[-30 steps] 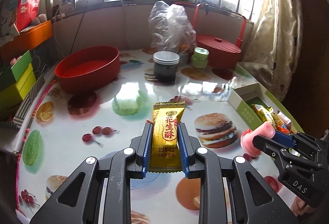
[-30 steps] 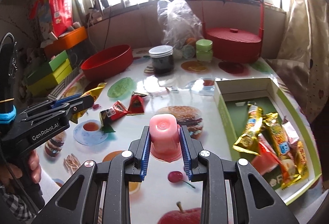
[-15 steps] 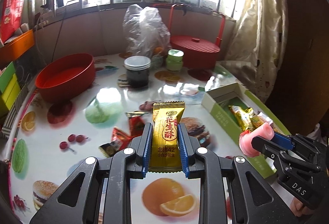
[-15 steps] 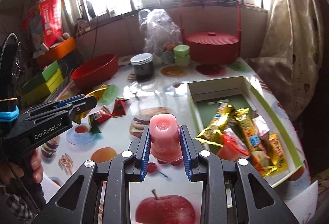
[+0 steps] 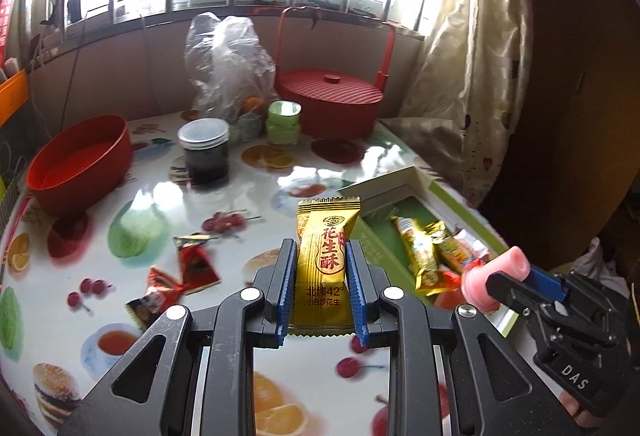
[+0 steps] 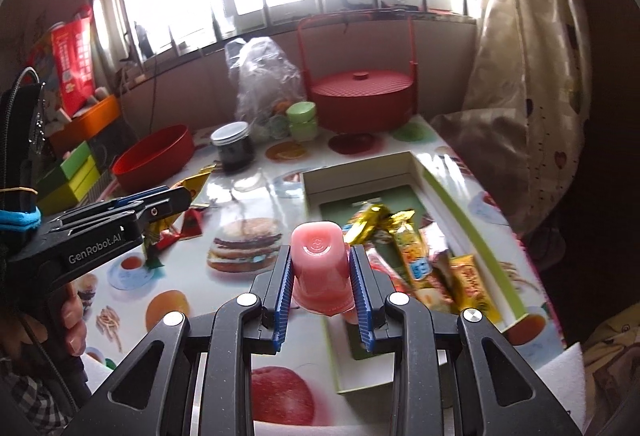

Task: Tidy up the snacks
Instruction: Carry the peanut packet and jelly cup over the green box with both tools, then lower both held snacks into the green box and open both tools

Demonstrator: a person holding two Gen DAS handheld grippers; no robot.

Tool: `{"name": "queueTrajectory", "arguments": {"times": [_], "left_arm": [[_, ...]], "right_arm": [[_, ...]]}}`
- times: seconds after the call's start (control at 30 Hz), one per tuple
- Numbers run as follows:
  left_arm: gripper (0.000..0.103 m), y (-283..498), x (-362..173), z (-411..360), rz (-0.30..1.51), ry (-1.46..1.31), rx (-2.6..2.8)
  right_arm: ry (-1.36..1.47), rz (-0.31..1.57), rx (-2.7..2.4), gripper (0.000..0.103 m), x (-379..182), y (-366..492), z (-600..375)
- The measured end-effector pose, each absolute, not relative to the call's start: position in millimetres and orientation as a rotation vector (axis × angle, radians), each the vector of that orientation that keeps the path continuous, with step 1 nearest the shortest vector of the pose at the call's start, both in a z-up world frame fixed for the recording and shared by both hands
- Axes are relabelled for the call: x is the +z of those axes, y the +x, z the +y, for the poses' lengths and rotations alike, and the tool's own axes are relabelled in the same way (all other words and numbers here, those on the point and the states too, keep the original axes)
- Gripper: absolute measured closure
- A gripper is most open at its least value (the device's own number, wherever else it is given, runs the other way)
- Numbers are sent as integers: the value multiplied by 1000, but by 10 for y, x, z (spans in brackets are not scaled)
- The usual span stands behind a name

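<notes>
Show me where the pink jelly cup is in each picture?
Left wrist view: the jelly cup is at the lower right, pinched in the right gripper, over the near end of the snack box.
Right wrist view: the jelly cup is at the centre, between the gripper's blue fingers.
Shared landmark: the red lidded basket by the window.

On the desk (image 6: 248, 276), an open box (image 6: 448, 196) lies at the right with wrapped snacks (image 6: 420, 256) in it. Loose packets (image 5: 176, 276) lie to its left. Behind them stands a jar (image 5: 206, 152), a bowl (image 5: 80, 164) to its left, a lidded basket (image 5: 332, 104) to its right, a plastic bag (image 5: 228, 68) between.
</notes>
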State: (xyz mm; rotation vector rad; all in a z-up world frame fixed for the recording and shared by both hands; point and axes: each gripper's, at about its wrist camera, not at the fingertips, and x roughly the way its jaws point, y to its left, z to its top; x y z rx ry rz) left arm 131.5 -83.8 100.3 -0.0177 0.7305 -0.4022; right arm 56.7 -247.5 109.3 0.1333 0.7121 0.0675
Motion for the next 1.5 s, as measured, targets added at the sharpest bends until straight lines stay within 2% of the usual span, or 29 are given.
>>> {"name": "queueTrajectory", "arguments": {"times": [0.7,1.5], "left_arm": [[77,1484,802,-1525,799,9,-489],[77,1688,497,-1857,894,11,-505]], "right_arm": [[177,711,-35,76,1030,542,-3029],[201,757,-81,76,796,612,-3360]]}}
